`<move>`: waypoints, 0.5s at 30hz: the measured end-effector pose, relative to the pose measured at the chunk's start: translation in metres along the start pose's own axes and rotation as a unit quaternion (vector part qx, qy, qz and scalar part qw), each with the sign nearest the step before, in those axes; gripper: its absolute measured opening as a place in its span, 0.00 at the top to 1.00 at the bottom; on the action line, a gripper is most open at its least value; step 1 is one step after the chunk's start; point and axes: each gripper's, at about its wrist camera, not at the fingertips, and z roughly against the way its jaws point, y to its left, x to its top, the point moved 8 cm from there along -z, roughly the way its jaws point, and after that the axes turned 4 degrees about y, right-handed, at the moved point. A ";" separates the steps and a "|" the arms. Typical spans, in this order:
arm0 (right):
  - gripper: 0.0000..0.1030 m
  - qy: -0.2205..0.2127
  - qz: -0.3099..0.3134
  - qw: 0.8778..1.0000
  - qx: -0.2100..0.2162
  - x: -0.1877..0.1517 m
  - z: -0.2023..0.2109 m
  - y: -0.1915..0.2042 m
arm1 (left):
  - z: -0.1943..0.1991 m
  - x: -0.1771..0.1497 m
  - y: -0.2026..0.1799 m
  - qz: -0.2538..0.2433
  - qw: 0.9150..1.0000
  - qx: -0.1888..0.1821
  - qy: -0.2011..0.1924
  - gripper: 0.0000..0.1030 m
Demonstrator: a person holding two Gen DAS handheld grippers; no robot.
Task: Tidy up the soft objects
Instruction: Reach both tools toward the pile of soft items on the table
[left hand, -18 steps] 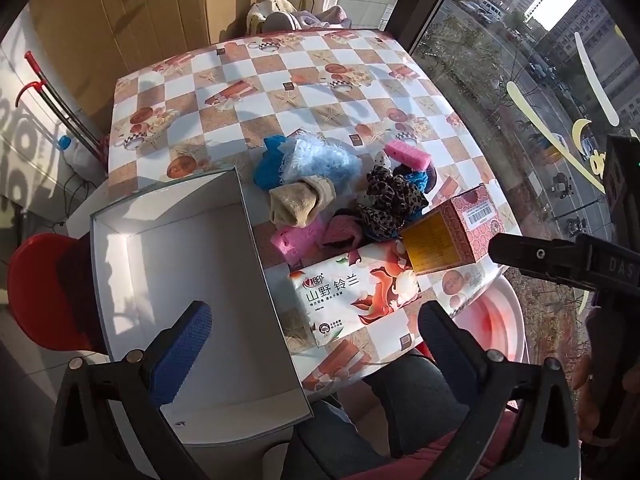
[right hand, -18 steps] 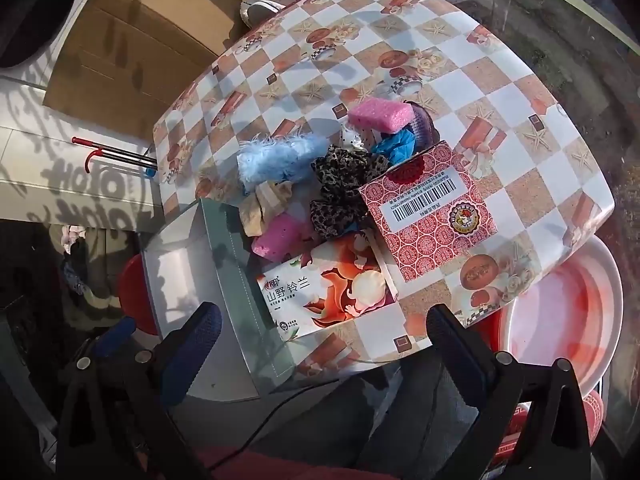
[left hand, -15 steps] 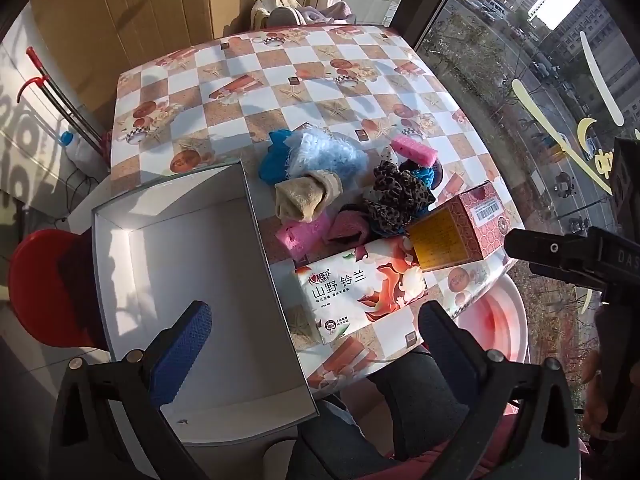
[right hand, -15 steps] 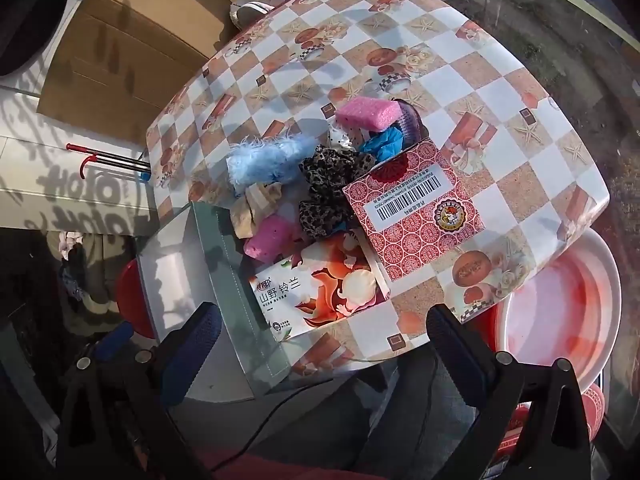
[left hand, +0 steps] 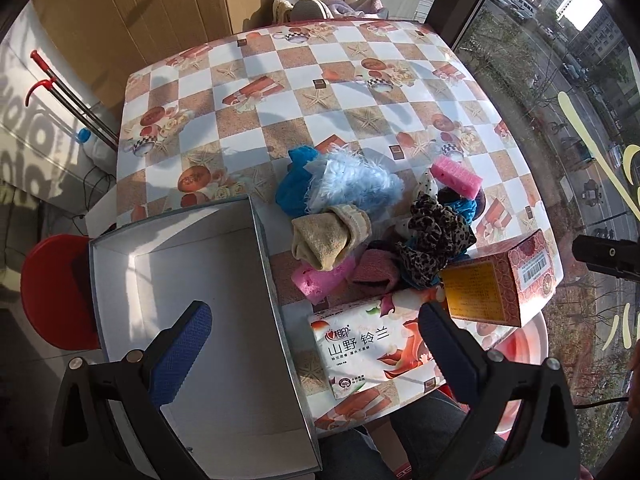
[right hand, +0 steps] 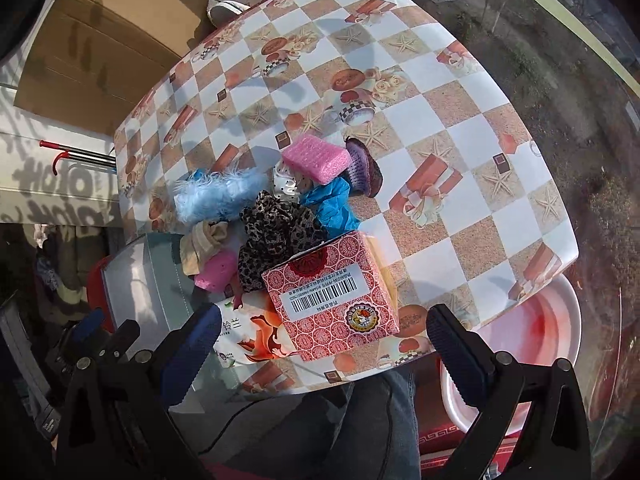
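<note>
**Jaws wide, nothing gripped**

Both jaws are spread wide and empty on the left gripper (left hand: 314, 334) and right gripper (right hand: 322, 334). A heap of soft cloth items (left hand: 360, 220) is seen mid-table on the checked tablecloth (left hand: 280, 92), beside an open white cardboard box (left hand: 120, 264).

Home balcony: checkered table (left hand: 280, 92), street-view window (left hand: 560, 92).

counter (left hand: 280, 92): soft pile (left hand: 372, 216) mid | open box (left hand: 192, 320) left of pile | tissue pack (left hand: 372, 344) in front | carton (left hand: 500, 280) right of pack
</note>
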 end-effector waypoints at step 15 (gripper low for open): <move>0.00 0.131 0.103 0.981 -0.096 0.085 -0.091 -0.037 | -0.103 0.082 -0.036 -0.047 0.993 0.077 0.074 0.00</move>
